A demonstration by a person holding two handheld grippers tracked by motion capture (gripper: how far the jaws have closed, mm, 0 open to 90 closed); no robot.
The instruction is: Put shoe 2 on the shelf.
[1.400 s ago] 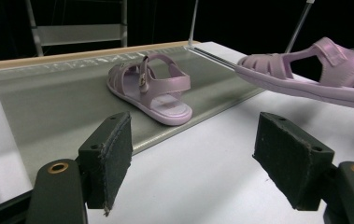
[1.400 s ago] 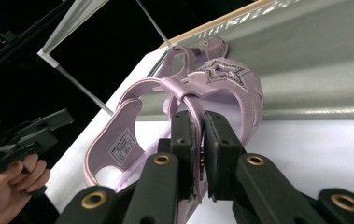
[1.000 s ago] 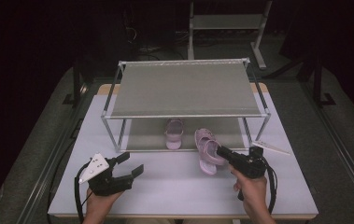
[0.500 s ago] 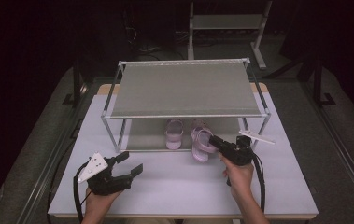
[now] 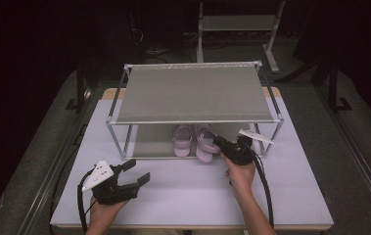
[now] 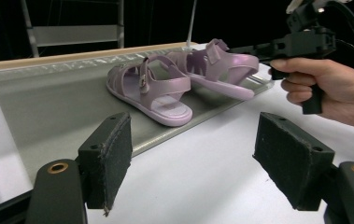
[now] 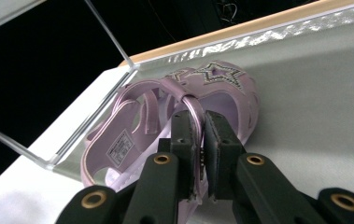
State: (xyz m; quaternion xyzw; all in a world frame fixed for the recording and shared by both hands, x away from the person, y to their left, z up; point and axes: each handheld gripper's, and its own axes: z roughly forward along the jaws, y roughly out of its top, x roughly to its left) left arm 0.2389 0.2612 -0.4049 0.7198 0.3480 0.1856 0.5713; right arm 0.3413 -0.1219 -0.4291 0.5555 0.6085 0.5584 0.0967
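Pink sandal (image 5: 205, 144) is lying half onto the lower shelf (image 5: 149, 142) of the metal rack (image 5: 195, 93), its long axis running from the right gripper (image 5: 220, 144) away into the rack: star-trimmed toe pointing ahead of the jaws, heel nearest them and overhanging the shelf's front edge. In the right gripper view the sandal (image 7: 179, 116) is sitting straight ahead, and the right gripper (image 7: 201, 154) is pinching its thin back strap (image 7: 194, 109) between both pads, jaws nearly together on it. The right hand (image 5: 240, 174) is reaching forward with the forearm stretched over the table (image 5: 183, 196), gripper roughly level and aimed under the top shelf. Just beyond the held sandal, on its far side from the right hand, the second sandal (image 5: 182, 140) is resting flat on the shelf, lying parallel. The left gripper (image 5: 136, 174) is hovering over the table well apart from both, jaws wide apart with nothing between them, pointing toward the sandals (image 6: 149, 91); the left hand (image 5: 105, 209) is gripping it from behind.
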